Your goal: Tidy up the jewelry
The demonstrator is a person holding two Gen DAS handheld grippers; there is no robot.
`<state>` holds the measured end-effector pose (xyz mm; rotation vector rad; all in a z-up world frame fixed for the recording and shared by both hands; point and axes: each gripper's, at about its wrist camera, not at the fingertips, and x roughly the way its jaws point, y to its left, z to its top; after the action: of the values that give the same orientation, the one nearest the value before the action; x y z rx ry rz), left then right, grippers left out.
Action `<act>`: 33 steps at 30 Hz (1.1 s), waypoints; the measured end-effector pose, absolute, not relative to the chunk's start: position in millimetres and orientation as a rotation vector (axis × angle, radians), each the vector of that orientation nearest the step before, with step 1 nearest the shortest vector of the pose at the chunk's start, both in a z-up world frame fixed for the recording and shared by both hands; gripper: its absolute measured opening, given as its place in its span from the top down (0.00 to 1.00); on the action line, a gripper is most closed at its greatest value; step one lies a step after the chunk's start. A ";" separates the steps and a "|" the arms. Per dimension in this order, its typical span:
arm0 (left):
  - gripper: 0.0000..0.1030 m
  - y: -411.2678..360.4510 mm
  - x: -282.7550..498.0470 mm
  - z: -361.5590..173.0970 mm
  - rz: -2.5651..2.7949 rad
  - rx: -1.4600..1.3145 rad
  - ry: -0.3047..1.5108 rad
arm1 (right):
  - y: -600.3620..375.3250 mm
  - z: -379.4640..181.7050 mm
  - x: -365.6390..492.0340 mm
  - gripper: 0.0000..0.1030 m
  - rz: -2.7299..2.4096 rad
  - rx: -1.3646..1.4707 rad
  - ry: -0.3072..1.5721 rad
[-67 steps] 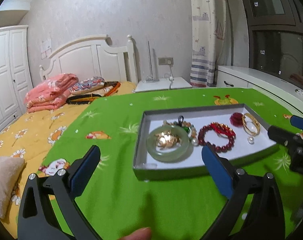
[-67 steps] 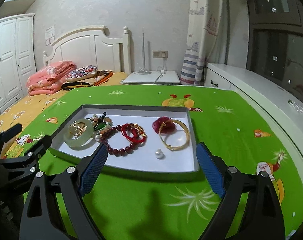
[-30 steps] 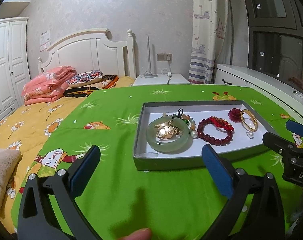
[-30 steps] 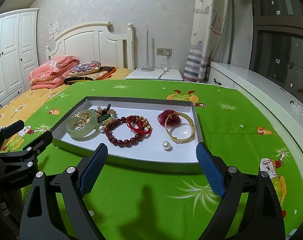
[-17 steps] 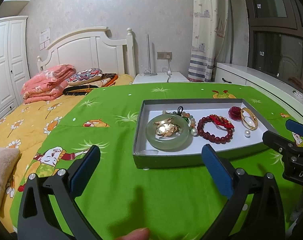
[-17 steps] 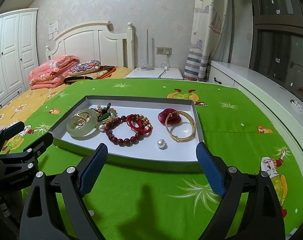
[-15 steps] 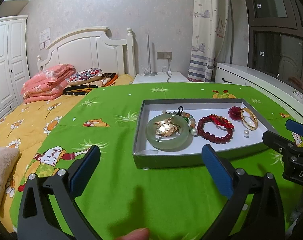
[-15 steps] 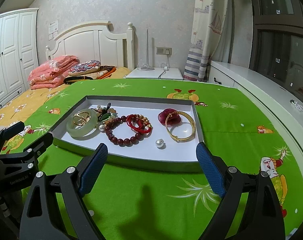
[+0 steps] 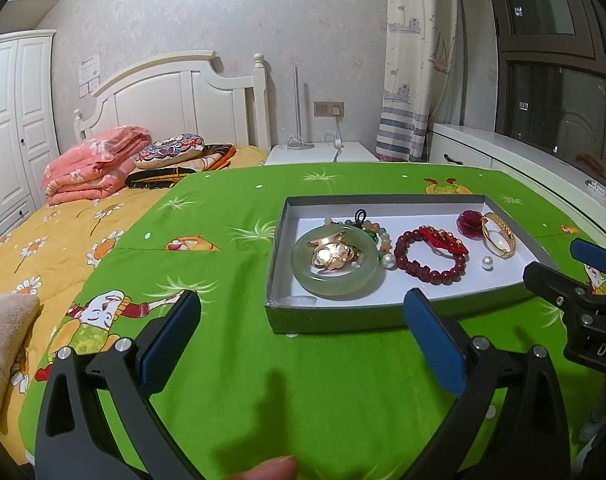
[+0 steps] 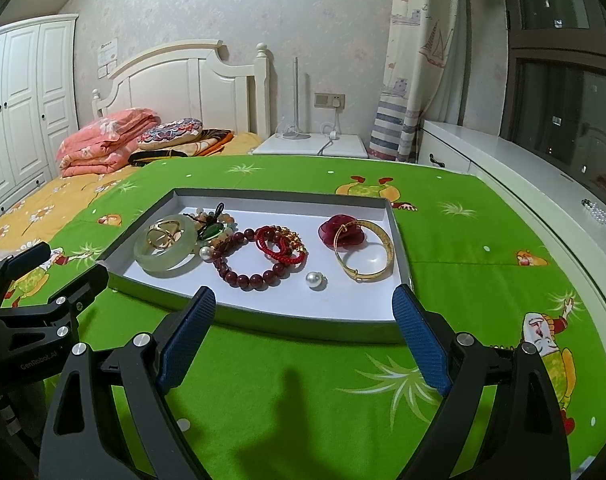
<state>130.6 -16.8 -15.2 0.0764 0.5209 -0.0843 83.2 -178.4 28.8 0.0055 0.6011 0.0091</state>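
Since 2.2 s back both my cams have pulled away and levelled out; the loose pearl (image 10: 315, 279) now sits a bit further from the gold bangle (image 10: 364, 254) than before, everything else in the tray looks unmoved. Left gripper (image 9: 301, 338) is spread wide with nothing between the blue pads (image 9: 434, 347), hovering over the green bedspread (image 9: 223, 248) just short of the tray's near wall. Right gripper (image 10: 303, 338) same: wide apart, nothing held, also short of the near wall. Grey tray (image 10: 303, 322) with white floor lies flat on the bedspread, all jewelry inside it. Left end: jade bangle (image 9: 335, 266) with a gold piece (image 9: 335, 254) lying inside its ring. Just behind and touching it, a mixed bead string with a black cord (image 9: 369, 228). Middle: dark red bead bracelet (image 9: 429, 260), a red cord bracelet (image 10: 279, 246) overlapping its far side. Right end: gold bangle resting partly on a dark red fabric flower (image 10: 337, 228). Pearl lies alone between bead bracelet and gold bangle, touching neither. A fingertip (image 9: 269, 470) shows at the bottom edge of the left view.
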 end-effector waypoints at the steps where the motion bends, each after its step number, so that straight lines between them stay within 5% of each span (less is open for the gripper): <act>1: 0.05 -17.0 130.0 -15.7 -0.085 0.078 0.522 | -178.4 28.8 83.2 0.18 0.009 0.006 0.601; 33: 0.05 -19.0 123.4 -9.8 -0.083 0.068 0.509 | -177.0 40.6 79.1 0.18 0.002 -0.010 0.578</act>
<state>123.4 -19.0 -9.8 0.0683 0.5086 -0.0826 79.1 -177.0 40.6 -0.0101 0.5779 0.0017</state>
